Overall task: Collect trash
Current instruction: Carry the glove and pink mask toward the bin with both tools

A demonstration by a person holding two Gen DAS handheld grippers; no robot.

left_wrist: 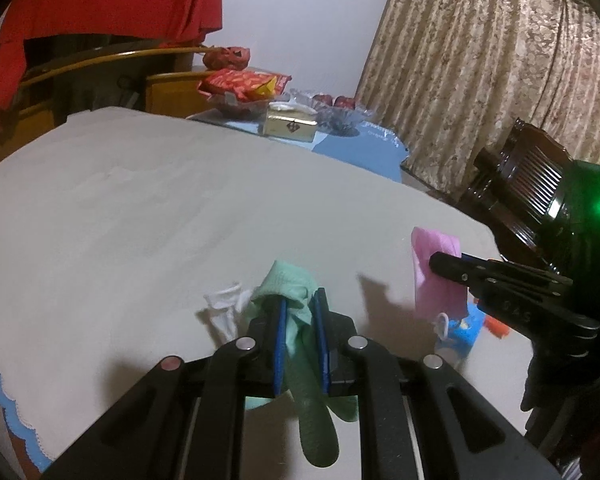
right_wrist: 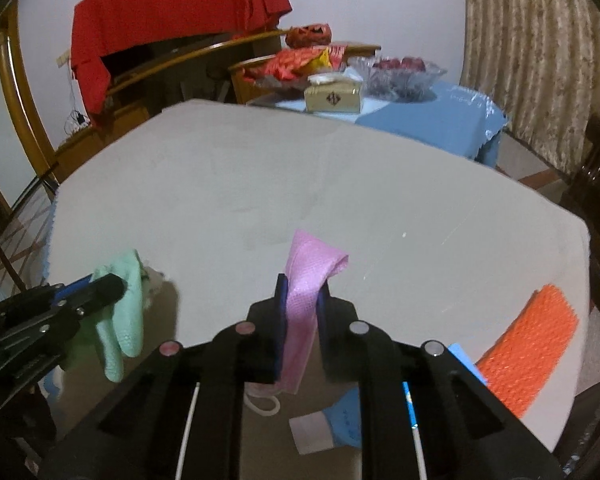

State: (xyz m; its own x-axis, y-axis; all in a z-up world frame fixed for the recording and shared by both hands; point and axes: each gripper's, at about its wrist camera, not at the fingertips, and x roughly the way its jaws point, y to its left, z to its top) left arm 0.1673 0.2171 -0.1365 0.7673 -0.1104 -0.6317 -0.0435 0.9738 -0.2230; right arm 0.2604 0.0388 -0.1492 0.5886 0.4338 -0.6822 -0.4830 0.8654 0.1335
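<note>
Holding both picks off the table (right_wrist: 340, 184): left gripper (left_wrist: 300, 304) clamped on green mask (left_wrist: 288, 280), right gripper (right_wrist: 302, 292) pinched on pink mask (right_wrist: 306, 276), w/ orange piece (right_wrist: 528, 344), white scrap (left_wrist: 224, 308) & blue bits still to collect, no bin visible.

A desk (right_wrist: 340, 184) under a pale cloth; past its far edge, a blue-covered side table (right_wrist: 460, 120) carries a gold tissue box (right_wrist: 332, 98), a glass fruit bowl (right_wrist: 400, 72) and red snack packets (right_wrist: 300, 62). Patterned curtains (left_wrist: 500, 60) hang behind
</note>
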